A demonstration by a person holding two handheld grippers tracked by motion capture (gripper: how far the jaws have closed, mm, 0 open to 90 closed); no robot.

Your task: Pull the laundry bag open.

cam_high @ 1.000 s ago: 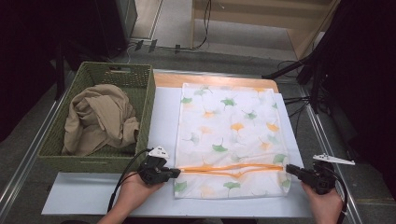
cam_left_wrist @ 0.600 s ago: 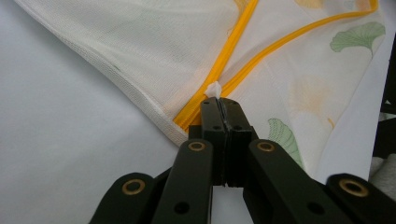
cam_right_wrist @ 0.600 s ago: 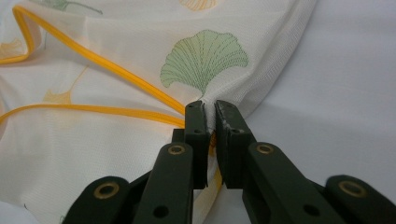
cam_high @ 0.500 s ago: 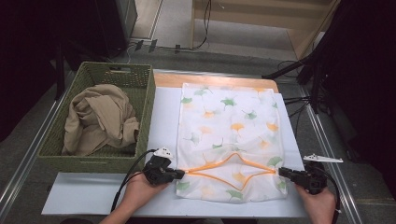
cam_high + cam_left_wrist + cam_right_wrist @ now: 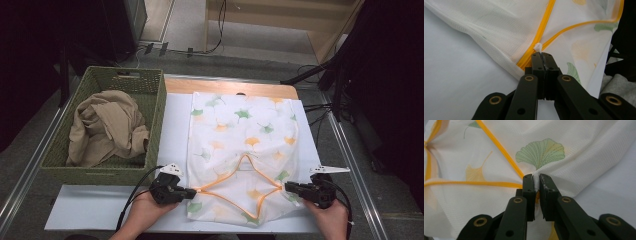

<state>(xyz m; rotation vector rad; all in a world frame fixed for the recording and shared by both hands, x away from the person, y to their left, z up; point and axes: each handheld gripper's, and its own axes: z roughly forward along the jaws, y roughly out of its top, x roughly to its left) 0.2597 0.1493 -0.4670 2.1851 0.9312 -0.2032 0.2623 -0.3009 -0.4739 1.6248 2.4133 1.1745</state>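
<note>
Now, with the bag (image 5: 242, 150) flat near the tabletop's (image 5: 100, 220) front edge, left claw (image 5: 192, 191) clamped tight on its zipper end and right claw (image 5: 289, 187) pinching the opposite seam while just easing apart, push both inward evenly to gape the mouth.

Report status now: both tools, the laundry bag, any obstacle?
Left tool shut on mesh laundry bag. Right tool grips its opposite end, jaws just eased. Mouth gaping. Basket clear.
</note>
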